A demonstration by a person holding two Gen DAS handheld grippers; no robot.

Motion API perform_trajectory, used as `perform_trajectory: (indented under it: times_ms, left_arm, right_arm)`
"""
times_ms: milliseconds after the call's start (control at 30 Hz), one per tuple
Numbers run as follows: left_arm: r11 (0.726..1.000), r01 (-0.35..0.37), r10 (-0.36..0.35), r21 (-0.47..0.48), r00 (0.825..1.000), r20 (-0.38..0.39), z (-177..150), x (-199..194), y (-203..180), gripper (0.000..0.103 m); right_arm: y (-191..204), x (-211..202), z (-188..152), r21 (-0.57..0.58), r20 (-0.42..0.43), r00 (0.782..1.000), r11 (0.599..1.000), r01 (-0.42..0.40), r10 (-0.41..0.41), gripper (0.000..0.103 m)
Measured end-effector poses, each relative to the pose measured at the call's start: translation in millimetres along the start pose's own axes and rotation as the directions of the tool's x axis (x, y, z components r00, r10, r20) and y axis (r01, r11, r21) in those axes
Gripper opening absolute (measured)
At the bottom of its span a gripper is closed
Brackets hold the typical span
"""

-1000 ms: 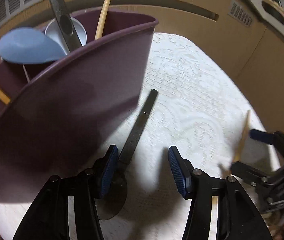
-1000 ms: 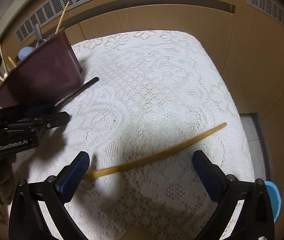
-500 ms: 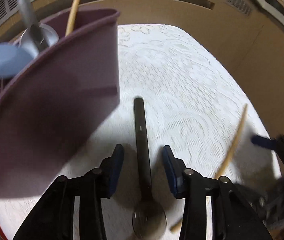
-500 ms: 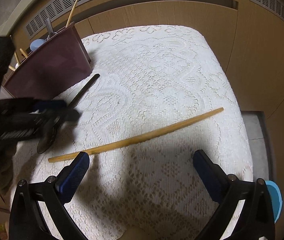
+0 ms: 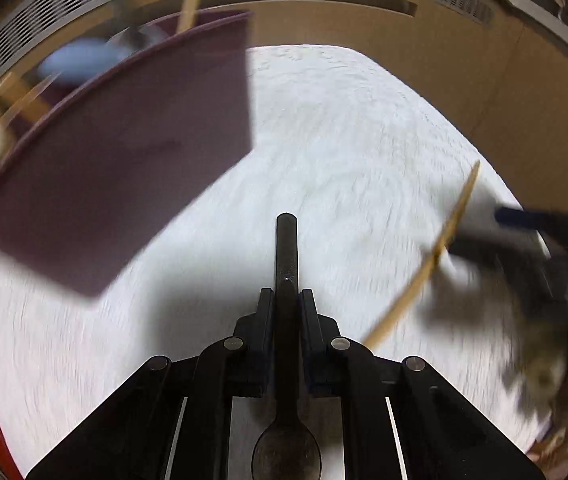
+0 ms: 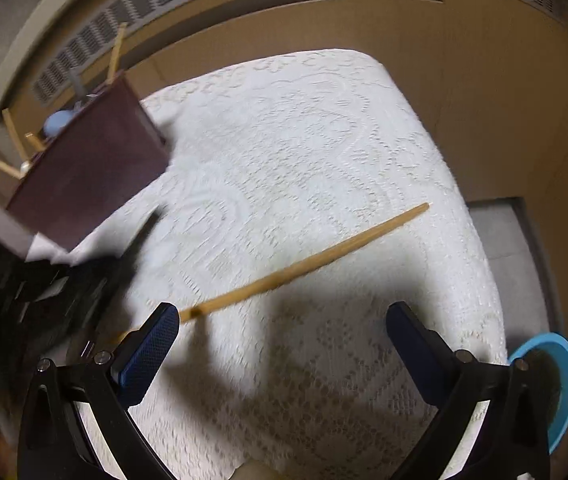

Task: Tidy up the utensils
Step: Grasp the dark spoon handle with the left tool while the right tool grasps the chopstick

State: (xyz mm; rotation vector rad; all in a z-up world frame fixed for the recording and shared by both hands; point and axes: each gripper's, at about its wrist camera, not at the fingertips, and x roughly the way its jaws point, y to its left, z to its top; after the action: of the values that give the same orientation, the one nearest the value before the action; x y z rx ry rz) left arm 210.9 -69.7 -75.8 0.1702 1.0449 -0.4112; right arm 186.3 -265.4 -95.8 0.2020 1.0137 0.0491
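Since one second ago: left claw (image 5: pixel 287 300) has slid over from beside the dark spoon (image 5: pixel 287 264) to straddle its handle, and its jaws are closing, pads now pressing the handle on both sides; the holder has drifted to the far left of that view.

Item 1, dark spoon: clamped at mid-handle by the left claw, handle end pointing far, bowl near the camera. Whether it is lifted off the lace cloth (image 5: pixel 344 128) cannot be told.

Item 2, wooden chopstick (image 6: pixel 308 264): lies loose on the cloth, slanting from near left to far right. Right claw (image 6: pixel 284 320) hangs above it with jaws wide apart, clamped on nothing; its left pad is just beside the stick's near end.

Item 3, maroon utensil holder (image 6: pixel 87 172): stands at the far left of the counter, already stocked with chopsticks, a pale blue spoon and a metal piece.

Status, judged: most utensils stowed. Outstanding: spoon to be carried into the holder; chopstick to be gripped and stowed.
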Motion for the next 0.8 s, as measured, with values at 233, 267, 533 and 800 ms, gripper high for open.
perform_trajectory:
  times_ms: [233,267,533,800]
  left_arm:
    - [0.989,0.048,-0.046,-0.138,0.999,0.019,-42,-24,23,0.014]
    - [0.989,0.054,-0.052,-0.140,0.998,0.021,-44,-25,24,0.014]
    - [0.981,0.092,-0.091,-0.170,0.996,0.013,-50,-29,33,0.014]
    - [0.980,0.101,-0.105,-0.174,0.994,-0.011,-44,-26,34,0.014]
  right_arm:
    - [36,32,30,-0.107,0.005,0.992,0.986,0.128,-0.129,0.103]
    - [40,36,33,-0.135,0.011,0.991,0.981,0.137,-0.137,0.100]
    - [73,39,45,-0.352,0.029,0.998,0.934,0.066,-0.060,0.026]
    - [63,8,38,-0.367,-0.035,0.998,0.928,-0.060,0.051,0.005]
